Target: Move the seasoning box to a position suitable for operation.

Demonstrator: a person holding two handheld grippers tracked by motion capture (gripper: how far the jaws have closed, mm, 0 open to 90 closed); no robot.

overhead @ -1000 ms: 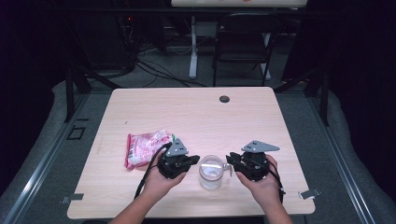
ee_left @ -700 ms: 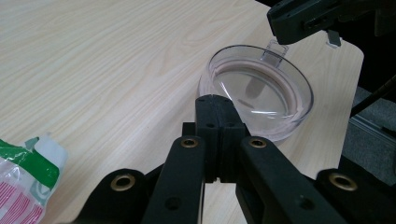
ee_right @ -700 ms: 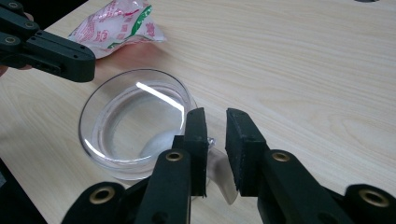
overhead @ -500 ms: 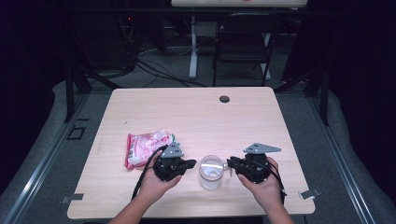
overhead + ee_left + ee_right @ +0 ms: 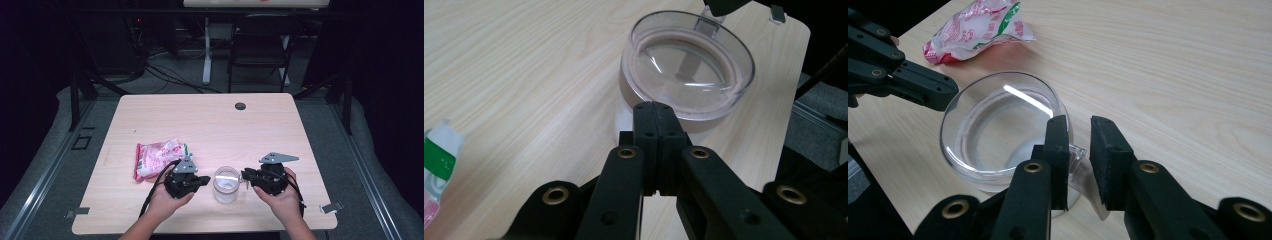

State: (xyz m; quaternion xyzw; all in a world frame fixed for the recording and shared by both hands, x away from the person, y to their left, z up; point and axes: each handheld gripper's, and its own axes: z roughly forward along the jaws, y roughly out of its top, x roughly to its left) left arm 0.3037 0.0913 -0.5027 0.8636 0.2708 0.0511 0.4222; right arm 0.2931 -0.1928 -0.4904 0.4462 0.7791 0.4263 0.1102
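Observation:
A clear glass mug (image 5: 226,184) stands near the table's front edge, between my two grippers. It is empty, as the right gripper view shows (image 5: 998,130). My left gripper (image 5: 205,181) lies level at the mug's left side, shut with nothing between its jaws. In the left gripper view its tips (image 5: 655,112) sit right at the foot of the mug (image 5: 689,60); I cannot tell whether they touch it. My right gripper (image 5: 245,176) comes in from the right. Its jaws (image 5: 1079,145) are shut on the mug's glass handle.
A red, white and green snack bag (image 5: 157,156) lies flat just behind my left hand. A dark round grommet (image 5: 240,106) sits near the far edge. The table (image 5: 210,125) ends close below both hands, and a chair (image 5: 260,50) stands beyond it.
My left gripper has drifted slightly toward the near edge beside the mug. The mug and the right gripper have stayed put.

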